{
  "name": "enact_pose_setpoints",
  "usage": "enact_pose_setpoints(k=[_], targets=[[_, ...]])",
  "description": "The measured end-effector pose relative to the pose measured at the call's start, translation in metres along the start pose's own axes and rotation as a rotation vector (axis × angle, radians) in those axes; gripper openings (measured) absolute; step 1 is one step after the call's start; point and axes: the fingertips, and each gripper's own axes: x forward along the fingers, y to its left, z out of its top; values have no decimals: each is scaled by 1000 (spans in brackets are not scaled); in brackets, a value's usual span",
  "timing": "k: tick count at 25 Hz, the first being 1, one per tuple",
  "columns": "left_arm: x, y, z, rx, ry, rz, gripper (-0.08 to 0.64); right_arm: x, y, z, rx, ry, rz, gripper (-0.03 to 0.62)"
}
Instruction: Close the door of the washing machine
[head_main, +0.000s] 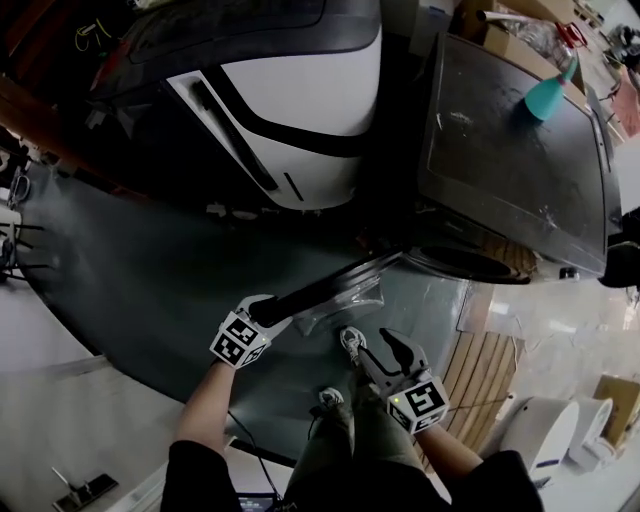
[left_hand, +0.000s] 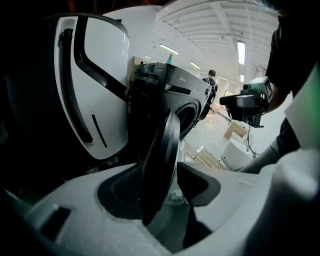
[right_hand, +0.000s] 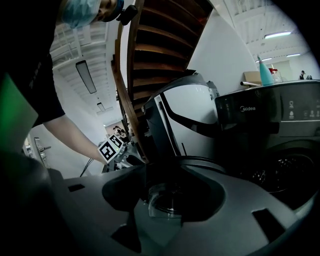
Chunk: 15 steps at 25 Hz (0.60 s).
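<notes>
Left gripper (head_main: 272, 312), right gripper (head_main: 388, 358) — jaws apart (both).

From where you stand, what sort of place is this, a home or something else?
Probably a big workshop or test hall, not a home. A dark washing machine stands with cardboard boxes behind it, and long strip lights run across a high white ceiling.

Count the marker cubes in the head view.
2. Left cube on the left gripper, by the door rim; right cube on the right gripper, lower right. None looks hidden.
</notes>
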Motion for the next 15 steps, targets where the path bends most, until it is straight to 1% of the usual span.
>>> enact_pose_setpoints(k=[3,7,12,15], targets=[[-1,-31,-9,-15,-21,-3,212,-24,6,-14,13,-28,-43,193],[3,-78,-19,-57,-59,-22,218,-64,11,-49,16,-72,-116,192],[12,-143,-27,-85,-99,-74,227,-116,34,-88,56,-81,-179,192],[21,-184,-25,-109,-127,-124,241,-146,41,-107,85,-96,-230,192]])
